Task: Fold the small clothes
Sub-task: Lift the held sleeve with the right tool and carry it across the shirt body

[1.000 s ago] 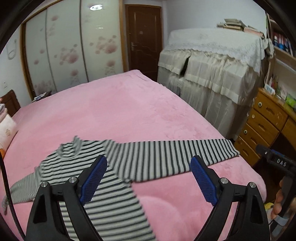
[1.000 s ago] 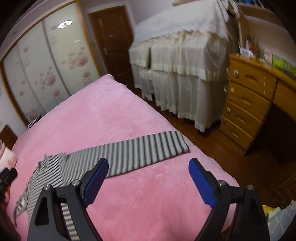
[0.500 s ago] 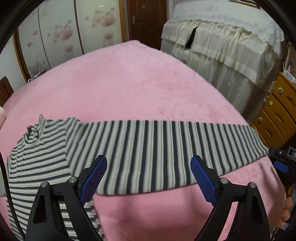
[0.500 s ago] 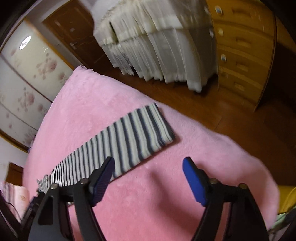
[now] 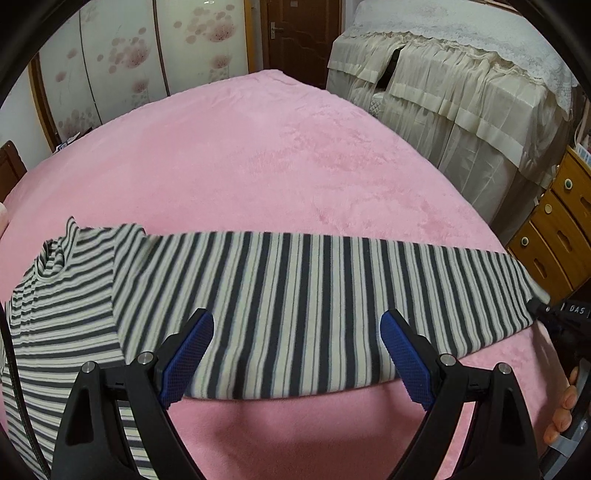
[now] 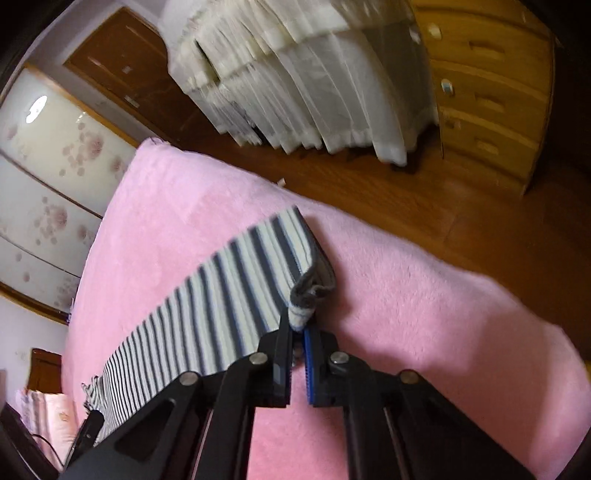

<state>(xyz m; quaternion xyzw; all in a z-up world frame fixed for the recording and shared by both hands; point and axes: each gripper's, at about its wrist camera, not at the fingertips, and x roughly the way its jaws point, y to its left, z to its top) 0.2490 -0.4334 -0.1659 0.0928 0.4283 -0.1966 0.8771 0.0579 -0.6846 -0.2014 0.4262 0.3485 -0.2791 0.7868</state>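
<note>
1. Striped knit: the shirt (image 5: 66,306) lies on the pink bed (image 5: 280,155), its sleeve (image 5: 314,302) stretched rightward.
2. The right gripper (image 6: 299,328) pinches the cuff (image 6: 306,295) at the sleeve's far end.
3. The left gripper (image 5: 297,354) hovers, jaws spread, over the mid-sleeve.

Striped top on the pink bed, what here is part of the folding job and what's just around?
In the job:
striped top
its sleeve cuff
right gripper, shut on the cuff
left gripper, open

Just around:
pink bedspread
wooden drawers
door
</note>
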